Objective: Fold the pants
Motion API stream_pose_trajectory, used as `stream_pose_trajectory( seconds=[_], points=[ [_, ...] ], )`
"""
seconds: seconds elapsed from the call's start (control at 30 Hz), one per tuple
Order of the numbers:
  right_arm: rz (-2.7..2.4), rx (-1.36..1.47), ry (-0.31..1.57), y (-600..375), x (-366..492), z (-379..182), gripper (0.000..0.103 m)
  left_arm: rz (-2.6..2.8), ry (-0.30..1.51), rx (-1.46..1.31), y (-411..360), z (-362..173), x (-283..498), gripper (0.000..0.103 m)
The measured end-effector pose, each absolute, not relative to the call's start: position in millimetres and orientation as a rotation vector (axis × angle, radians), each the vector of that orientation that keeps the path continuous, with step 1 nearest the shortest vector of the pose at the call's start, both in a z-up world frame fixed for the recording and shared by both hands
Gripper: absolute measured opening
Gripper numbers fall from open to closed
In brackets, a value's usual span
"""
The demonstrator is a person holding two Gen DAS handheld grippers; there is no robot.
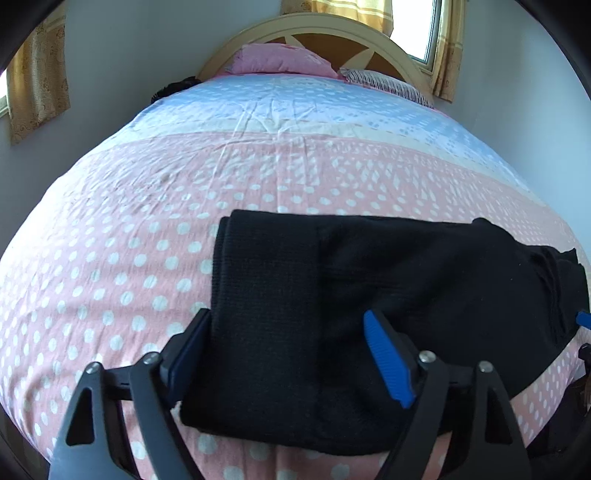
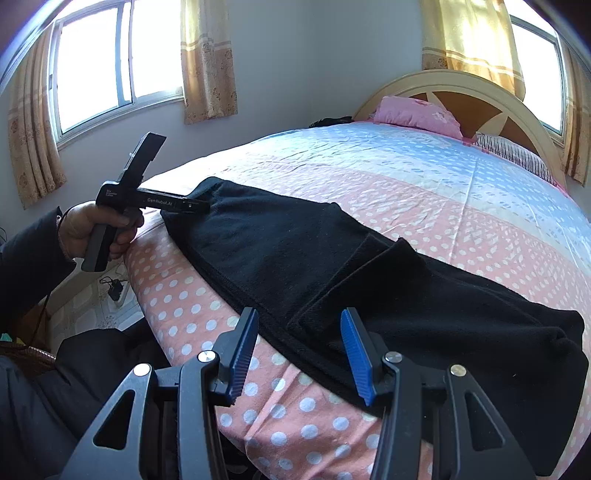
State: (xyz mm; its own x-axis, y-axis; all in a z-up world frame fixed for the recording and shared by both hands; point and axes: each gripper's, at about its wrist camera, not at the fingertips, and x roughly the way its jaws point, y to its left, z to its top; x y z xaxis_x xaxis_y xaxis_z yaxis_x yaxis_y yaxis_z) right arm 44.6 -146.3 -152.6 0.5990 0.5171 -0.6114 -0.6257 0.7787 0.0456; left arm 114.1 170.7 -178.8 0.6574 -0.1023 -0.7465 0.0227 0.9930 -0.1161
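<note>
Both tongs gaped wide, empty, beside black pants [image 2: 295,266]: left gripper [image 1: 291,354], right gripper [image 2: 299,350]. Each should pinch the near hem fully before lifting.

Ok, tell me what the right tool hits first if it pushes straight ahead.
Most likely the black pants: their near edge lies between the open fingers of the right tool, over the polka-dot bedsheet. Depth is unclear.

The black pants [image 1: 369,295] lie along the near edge of the bed [image 1: 110,258]. Behind them, the dotted sheet is free far up to the pink pillow [image 1: 280,61] and the striped pillow [image 1: 384,83] at the headboard [image 1: 314,26]. The open left gripper [image 1: 288,354] has its jaws on both sides of the pants' end.
</note>
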Motion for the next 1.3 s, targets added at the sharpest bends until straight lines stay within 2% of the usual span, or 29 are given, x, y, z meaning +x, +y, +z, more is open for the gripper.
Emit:
stream_pose_trajectory(
  seconds=[0.03,0.1,0.13,0.2,0.27,0.53,0.67,0.8,0.93,1.13,1.3],
  points=[
    [0.663,-0.176,0.644,-148,45,-152,0.049,-0.076,0.847,-0.104,171,-179,113,0.075],
    [0.653,-0.166,0.637,-151,45,-150,0.049,-0.103,0.840,-0.124,171,-177,110,0.051],
    [0.648,-0.160,0.632,-151,46,-150,0.049,-0.118,0.842,-0.126,168,-176,110,0.046],
    [0.637,-0.149,0.618,-155,47,-146,0.049,-0.143,0.849,-0.111,160,-173,109,0.029],
    [0.619,-0.143,0.602,-160,47,-141,0.049,-0.146,0.856,-0.143,158,-168,109,0.026],
    [0.446,-0.082,0.558,-217,51,-118,0.049,-0.332,0.693,-0.252,123,-89,88,0.025],
    [0.302,-0.019,0.551,-263,54,-114,0.049,-0.515,0.631,-0.259,56,-38,83,0.025],
    [0.142,0.089,0.561,-318,53,-117,0.049,-0.662,0.632,-0.214,-29,-12,93,0.025],
    [0.029,0.200,0.574,-368,51,-125,0.049,-0.768,0.722,-0.137,-118,-28,110,0.025],
    [0.004,0.290,0.596,-398,55,-136,0.049,-0.768,0.845,0.012,-210,-84,127,0.025],
    [0.062,0.328,0.604,-400,56,-141,0.049,-0.738,0.842,0.137,-250,-102,115,0.037]
  ],
)
